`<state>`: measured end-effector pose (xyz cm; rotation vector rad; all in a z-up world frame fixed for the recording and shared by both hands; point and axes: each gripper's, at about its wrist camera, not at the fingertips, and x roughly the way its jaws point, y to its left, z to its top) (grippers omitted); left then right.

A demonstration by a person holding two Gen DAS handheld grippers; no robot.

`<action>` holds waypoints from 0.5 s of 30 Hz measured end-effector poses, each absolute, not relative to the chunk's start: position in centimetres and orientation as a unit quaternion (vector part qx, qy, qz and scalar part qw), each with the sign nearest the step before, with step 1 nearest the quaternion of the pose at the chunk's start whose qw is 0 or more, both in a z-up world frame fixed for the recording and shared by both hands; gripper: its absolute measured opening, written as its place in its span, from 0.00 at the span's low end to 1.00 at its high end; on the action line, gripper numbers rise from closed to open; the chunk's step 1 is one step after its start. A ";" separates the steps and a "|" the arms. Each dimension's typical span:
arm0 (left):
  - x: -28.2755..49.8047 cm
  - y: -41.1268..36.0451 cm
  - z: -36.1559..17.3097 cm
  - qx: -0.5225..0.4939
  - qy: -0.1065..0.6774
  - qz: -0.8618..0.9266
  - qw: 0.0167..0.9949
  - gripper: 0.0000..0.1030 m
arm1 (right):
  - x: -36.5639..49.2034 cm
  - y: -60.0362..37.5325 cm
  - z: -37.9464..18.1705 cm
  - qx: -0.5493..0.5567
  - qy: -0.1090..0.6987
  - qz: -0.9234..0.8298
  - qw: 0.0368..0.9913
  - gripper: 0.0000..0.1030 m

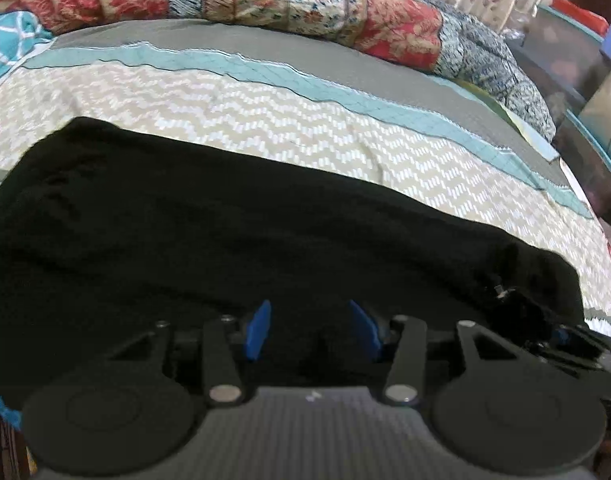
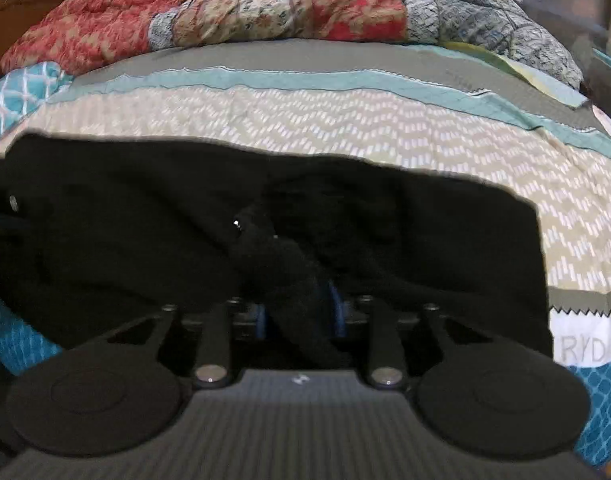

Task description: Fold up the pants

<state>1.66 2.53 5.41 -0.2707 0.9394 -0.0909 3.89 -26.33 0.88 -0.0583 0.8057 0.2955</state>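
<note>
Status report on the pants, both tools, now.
Left tool open over the black pants, nothing pinched. Right tool has a bunched fold of pants between its fingers. Pants spread on the bedspread. Nothing in the way.

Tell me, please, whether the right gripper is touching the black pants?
Touching: in the right wrist view a bunched ridge of the black pants runs down between the right gripper fingers, against both blue pads.
</note>
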 end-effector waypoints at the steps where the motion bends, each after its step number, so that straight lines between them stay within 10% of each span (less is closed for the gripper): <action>1: 1.3 3.2 5.7 -0.133 0.446 -0.043 0.884 0.48 | 3.4 -26.7 1.7 -0.019 0.388 0.151 0.909 0.66; 6: -0.5 7.0 6.3 -0.166 0.426 -0.030 0.889 0.50 | 1.7 -29.8 5.8 0.099 0.346 0.182 0.915 0.78; 15: -5.9 14.5 7.2 -0.230 0.382 0.029 0.895 0.57 | 5.7 -28.4 -0.1 0.191 0.439 0.124 0.869 0.37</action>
